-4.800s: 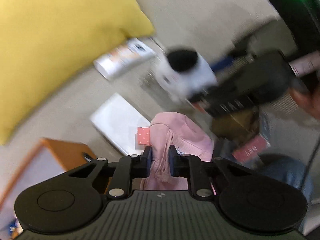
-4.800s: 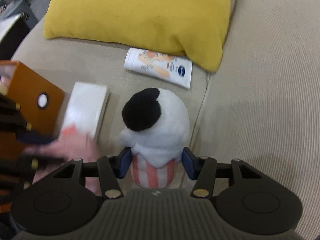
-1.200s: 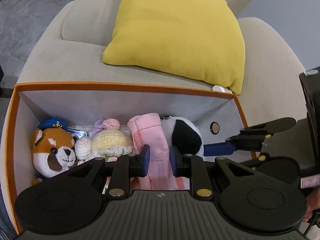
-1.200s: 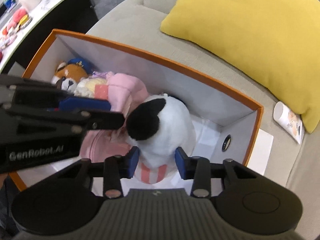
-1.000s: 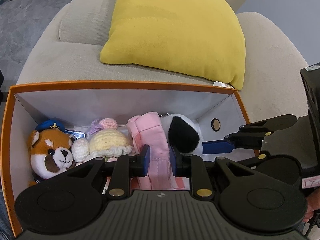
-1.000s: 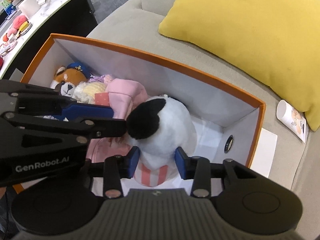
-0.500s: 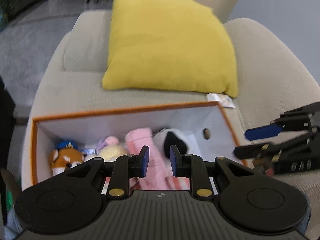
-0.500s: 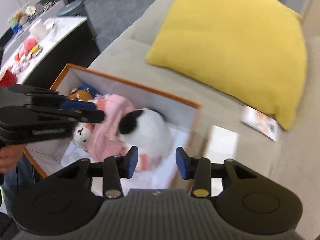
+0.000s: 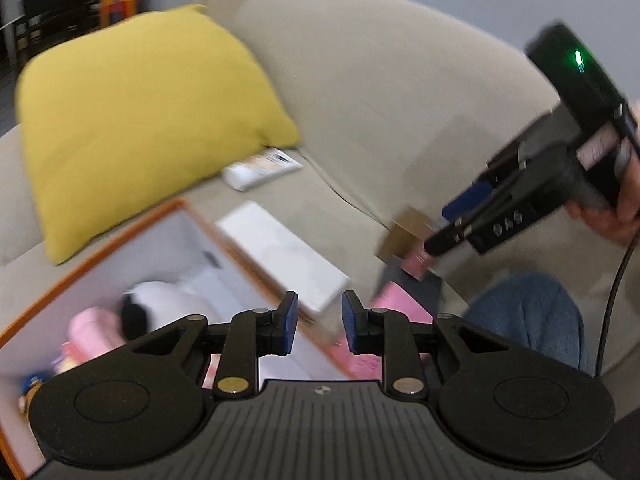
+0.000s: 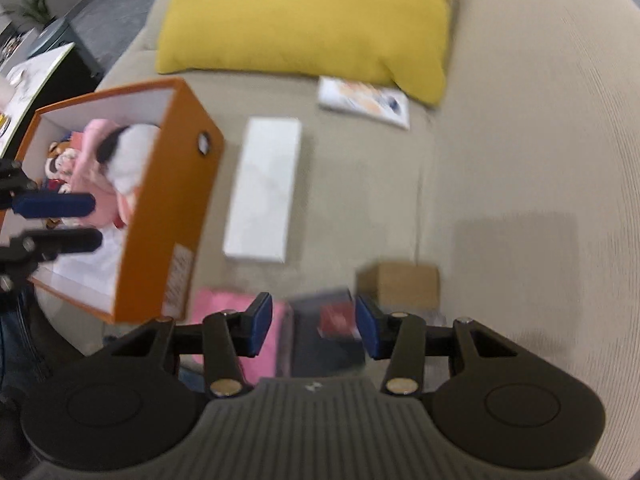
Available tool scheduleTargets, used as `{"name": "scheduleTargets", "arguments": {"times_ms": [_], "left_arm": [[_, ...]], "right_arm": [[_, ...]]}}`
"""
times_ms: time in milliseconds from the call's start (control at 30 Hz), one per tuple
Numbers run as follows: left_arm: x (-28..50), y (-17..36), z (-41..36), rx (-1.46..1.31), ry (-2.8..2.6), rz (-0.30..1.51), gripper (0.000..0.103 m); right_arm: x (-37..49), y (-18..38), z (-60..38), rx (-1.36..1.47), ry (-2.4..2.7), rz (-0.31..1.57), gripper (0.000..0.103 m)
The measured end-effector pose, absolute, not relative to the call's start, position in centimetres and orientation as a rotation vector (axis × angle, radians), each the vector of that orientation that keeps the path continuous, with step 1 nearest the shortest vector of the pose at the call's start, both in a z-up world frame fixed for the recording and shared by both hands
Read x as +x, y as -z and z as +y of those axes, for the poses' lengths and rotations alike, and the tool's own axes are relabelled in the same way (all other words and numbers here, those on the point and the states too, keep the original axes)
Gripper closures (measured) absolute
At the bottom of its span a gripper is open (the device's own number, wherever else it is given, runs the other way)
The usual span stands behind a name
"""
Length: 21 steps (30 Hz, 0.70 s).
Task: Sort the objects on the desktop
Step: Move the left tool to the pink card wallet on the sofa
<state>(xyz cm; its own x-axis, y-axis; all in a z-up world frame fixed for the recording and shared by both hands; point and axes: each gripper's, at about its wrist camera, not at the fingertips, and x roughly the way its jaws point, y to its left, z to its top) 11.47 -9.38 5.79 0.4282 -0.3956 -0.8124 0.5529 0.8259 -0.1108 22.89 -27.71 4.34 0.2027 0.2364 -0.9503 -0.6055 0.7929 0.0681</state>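
The orange storage box (image 10: 168, 216) sits on the beige sofa and holds the pink cloth item (image 10: 94, 160), the white-and-black plush (image 10: 128, 156) and other soft toys. In the left wrist view the box (image 9: 120, 256) is at lower left. My left gripper (image 9: 316, 326) is open and empty, above the box's right wall. My right gripper (image 10: 314, 326) is open and empty, above a dark booklet (image 10: 328, 332), a pink flat item (image 10: 236, 320) and a small brown box (image 10: 400, 284).
A long white box (image 10: 264, 188) lies right of the orange box. A white tube (image 10: 364, 100) lies by the yellow pillow (image 10: 304, 16). A white table (image 10: 24, 68) with small things is at far left. The person's knee (image 9: 528, 320) is at lower right.
Both grippers let go of the pink item and the plush inside the box, then drew out. The views have swung right toward the flat items at the sofa's front.
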Motion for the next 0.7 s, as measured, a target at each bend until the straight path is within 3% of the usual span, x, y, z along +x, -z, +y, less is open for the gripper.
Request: {"name": "scheduleTargets", "arguments": {"times_ms": [67,200,367,500,700], "left_arm": [[11.6,-4.9,-11.0,0.228,0.628,0.981,0.071],[11.7,-2.7,-13.8,0.324,0.703,1.034,0.050],[11.0,0.1,-16.0,0.464,0.735,1.093,0.049],[11.5,1.8,-17.6,0.552,0.765,1.137,0.040],[12.0,3.3,-19.7,0.669,0.806,1.184,0.036]], "right_arm": [[22.8,-4.0,-29.3,-0.323,-0.594,1.256,0.054],[22.4,-2.9,-31.1,-0.277,-0.587,1.299,0.053],[21.9,-0.3,-31.6,-0.303,-0.599,1.350,0.055],[22.0,1.7,-31.6,-0.302,-0.611,1.393,0.055],[22.7,3.7,-31.9,-0.292,-0.627,1.446,0.055]]}}
